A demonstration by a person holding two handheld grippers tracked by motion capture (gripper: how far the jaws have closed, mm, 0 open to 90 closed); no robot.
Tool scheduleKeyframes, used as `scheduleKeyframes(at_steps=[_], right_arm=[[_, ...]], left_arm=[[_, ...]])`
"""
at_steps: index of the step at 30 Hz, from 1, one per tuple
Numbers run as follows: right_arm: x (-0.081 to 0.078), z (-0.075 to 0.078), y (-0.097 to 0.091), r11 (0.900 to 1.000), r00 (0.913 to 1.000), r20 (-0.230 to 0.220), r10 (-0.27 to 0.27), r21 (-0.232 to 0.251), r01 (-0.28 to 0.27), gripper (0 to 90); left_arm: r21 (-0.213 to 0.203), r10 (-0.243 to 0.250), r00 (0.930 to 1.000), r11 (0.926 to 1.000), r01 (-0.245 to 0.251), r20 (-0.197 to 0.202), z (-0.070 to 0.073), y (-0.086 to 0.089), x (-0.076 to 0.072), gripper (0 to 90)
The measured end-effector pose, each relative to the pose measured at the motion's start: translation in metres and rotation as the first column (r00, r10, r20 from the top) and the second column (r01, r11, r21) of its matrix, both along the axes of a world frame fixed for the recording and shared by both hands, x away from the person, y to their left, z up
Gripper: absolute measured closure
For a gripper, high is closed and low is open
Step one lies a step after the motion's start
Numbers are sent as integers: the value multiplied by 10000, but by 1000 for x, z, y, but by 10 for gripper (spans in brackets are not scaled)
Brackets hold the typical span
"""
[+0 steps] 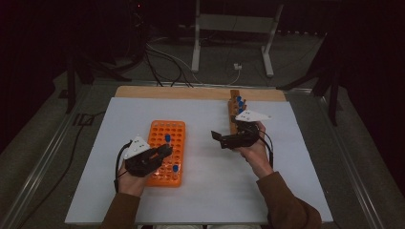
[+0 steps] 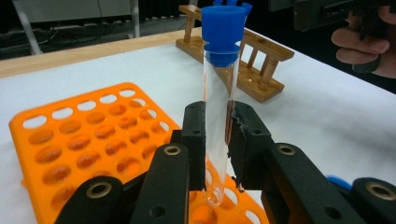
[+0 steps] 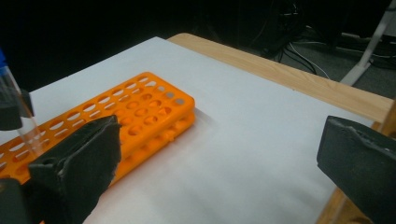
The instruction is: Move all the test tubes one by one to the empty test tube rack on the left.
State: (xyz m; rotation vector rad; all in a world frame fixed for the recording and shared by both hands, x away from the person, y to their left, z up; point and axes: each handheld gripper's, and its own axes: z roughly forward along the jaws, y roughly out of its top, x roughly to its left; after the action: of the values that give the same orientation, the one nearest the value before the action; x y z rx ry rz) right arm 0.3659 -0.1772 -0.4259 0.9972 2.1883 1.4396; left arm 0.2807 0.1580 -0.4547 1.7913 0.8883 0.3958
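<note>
My left gripper point(image 2: 217, 140) is shut on a clear test tube point(image 2: 216, 107) with a blue cap point(image 2: 223, 28), held upright just above the orange tube rack point(image 2: 84, 140). From above, that gripper point(image 1: 164, 150) sits over the rack point(image 1: 167, 131), and the held tube's cap point(image 1: 167, 138) shows. My right gripper point(image 3: 224, 158) is wide open with nothing between its jaws, hovering above the white mat and pointing toward the orange rack point(image 3: 140, 112). In the high view it point(image 1: 220, 140) hangs beside the wooden rack point(image 1: 235, 109).
A second blue-capped tube point(image 1: 175, 168) stands in the orange rack's near end. The wooden rack point(image 2: 243, 60) holds several blue-capped tubes at the back right. The white mat point(image 1: 210, 191) covers the table, with a wooden strip point(image 1: 191, 92) along its far edge.
</note>
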Motion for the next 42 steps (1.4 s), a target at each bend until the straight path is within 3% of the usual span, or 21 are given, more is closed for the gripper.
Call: scheduleKeyframes(at_steps=[13,26,36,42], right_arm=[[-5,-6,-19,9995,9994,81,-329,32,328,0],[-9,-13,-33,9982,9985,-71,-542,261,543,0],[-10,-19,-36,9984,9985,-141,-538,190,540,0],[-10,-20,-37,9982,9984,-138,-552,234,555,0]], left_arm=[[-160,-74,9999,9998,72,-117,-4,7,-23,783],[13,-385,9984,9993,386,-415,-14,4,-33,783],[803,-535,9958,9950,594,-742,-22,6,-42,781],[1336,-639,9936,9881,760,-932,-25,3,-43,780]])
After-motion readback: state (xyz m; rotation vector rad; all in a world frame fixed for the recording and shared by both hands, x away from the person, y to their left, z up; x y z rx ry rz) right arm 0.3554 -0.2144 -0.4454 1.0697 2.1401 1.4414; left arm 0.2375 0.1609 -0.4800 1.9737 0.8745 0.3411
